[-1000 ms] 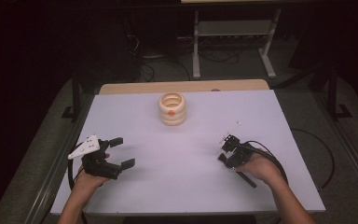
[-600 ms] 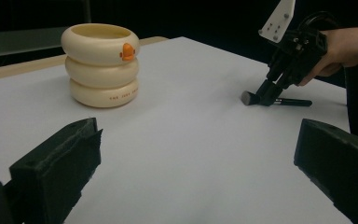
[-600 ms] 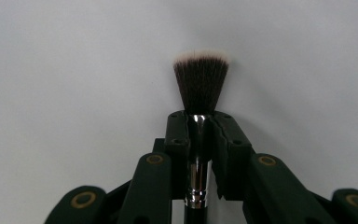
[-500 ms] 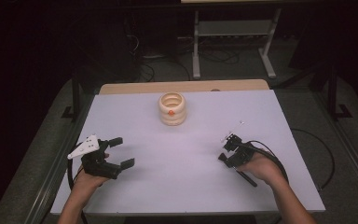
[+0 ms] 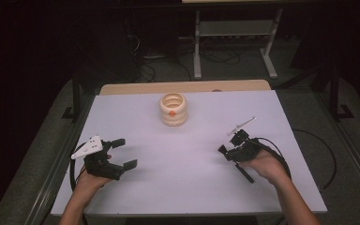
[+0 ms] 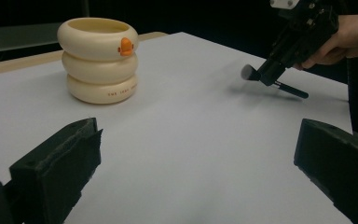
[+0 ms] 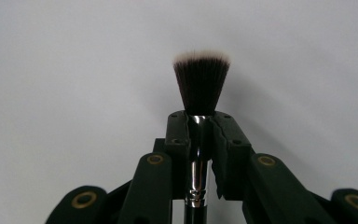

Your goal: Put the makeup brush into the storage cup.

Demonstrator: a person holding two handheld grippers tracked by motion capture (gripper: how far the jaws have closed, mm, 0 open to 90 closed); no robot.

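Note:
A cream cup (image 5: pixel 173 108) shaped like stacked rings, with a small orange beak, stands upright at the far middle of the white table (image 5: pixel 192 187). My left gripper (image 5: pixel 125 153) rests near the front left, open, with nothing between its jaws; its view has the cup (image 6: pixel 99 60) ahead to the left. At the front right, my right gripper (image 5: pixel 226 152) is shut on a black makeup brush (image 5: pixel 244 173). The jaws clamp the silver ferrule, and the dark bristles (image 7: pixel 201 81) with pale tips stick out past the right gripper (image 7: pixel 200 126) just above the table. The brush head (image 6: pixel 248 73) points toward the table's middle.
A wooden strip (image 5: pixel 183 87) runs along the table's far edge. A black cable (image 5: pixel 326 159) loops off the right side. A metal stand (image 5: pixel 234 33) and cables lie on the dark floor behind. Open white surface lies between the two grippers.

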